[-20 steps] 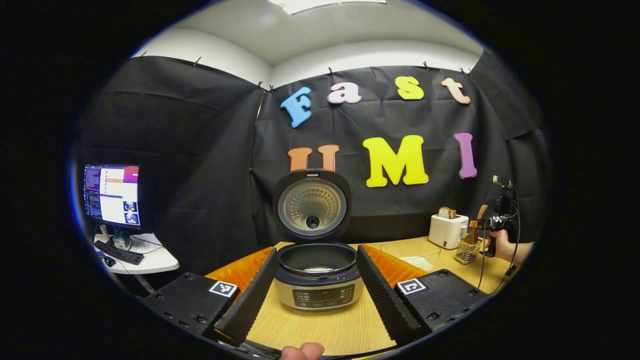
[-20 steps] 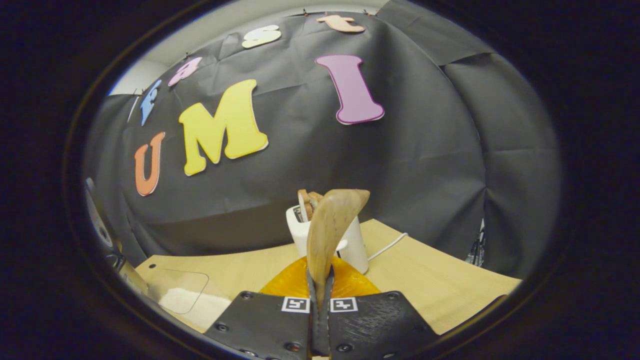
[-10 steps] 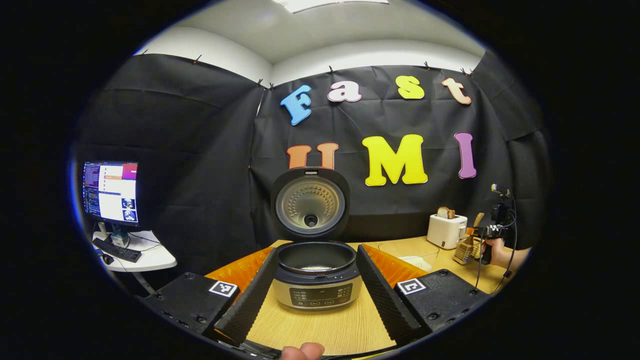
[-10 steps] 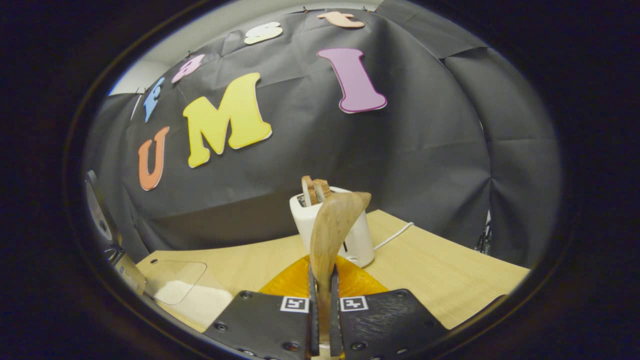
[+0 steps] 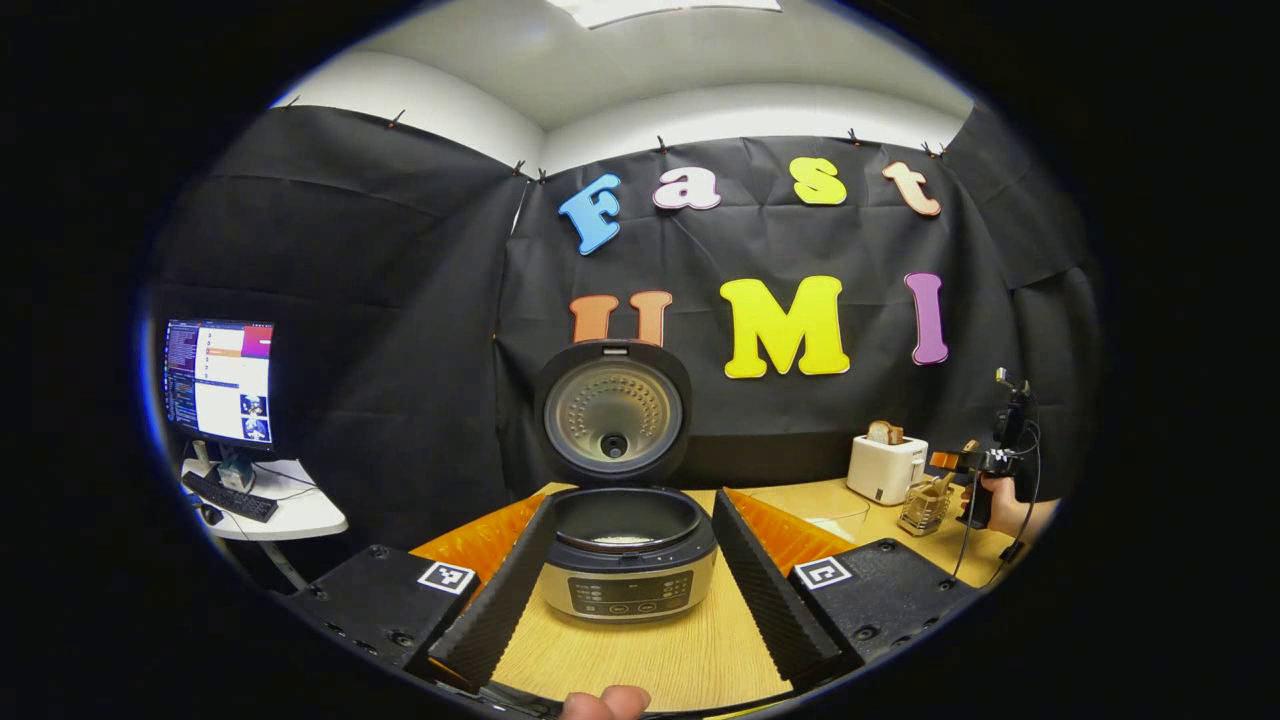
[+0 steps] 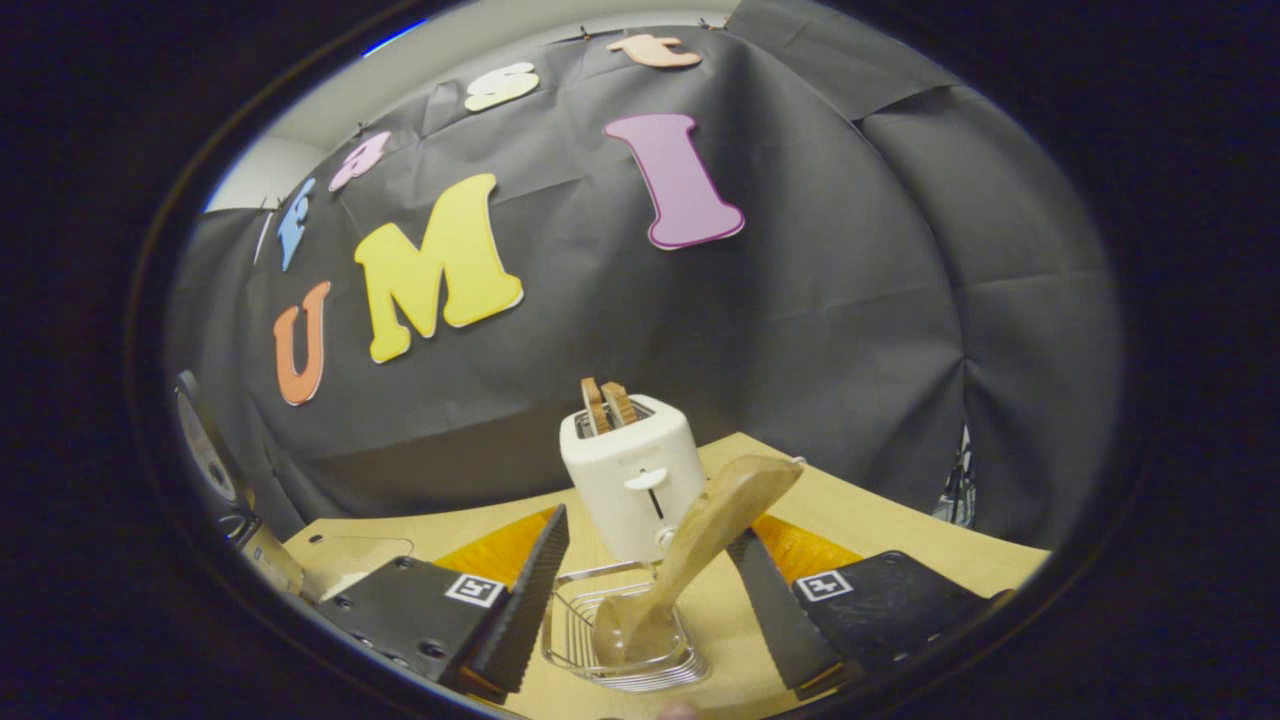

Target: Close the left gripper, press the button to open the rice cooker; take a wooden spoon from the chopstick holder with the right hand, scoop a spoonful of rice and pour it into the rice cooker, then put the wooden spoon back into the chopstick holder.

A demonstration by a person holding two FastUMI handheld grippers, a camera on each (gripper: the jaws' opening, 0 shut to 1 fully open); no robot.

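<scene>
The right gripper [image 6: 650,620] is spread wide, empty, flanking the holder [image 6: 620,640]. The spoon [image 6: 700,545] leans inside it. The left gripper [image 5: 625,590], also wide, frames the open cooker [image 5: 625,560].

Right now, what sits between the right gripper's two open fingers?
In the right gripper view, the wire chopstick holder stands between the open fingers, with the wooden spoon leaning in it, touched by neither finger; the toaster is behind.

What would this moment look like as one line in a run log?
rice cooker: lid open | wooden spoon: leaning in chopstick holder | right gripper: open | left gripper: open
</scene>
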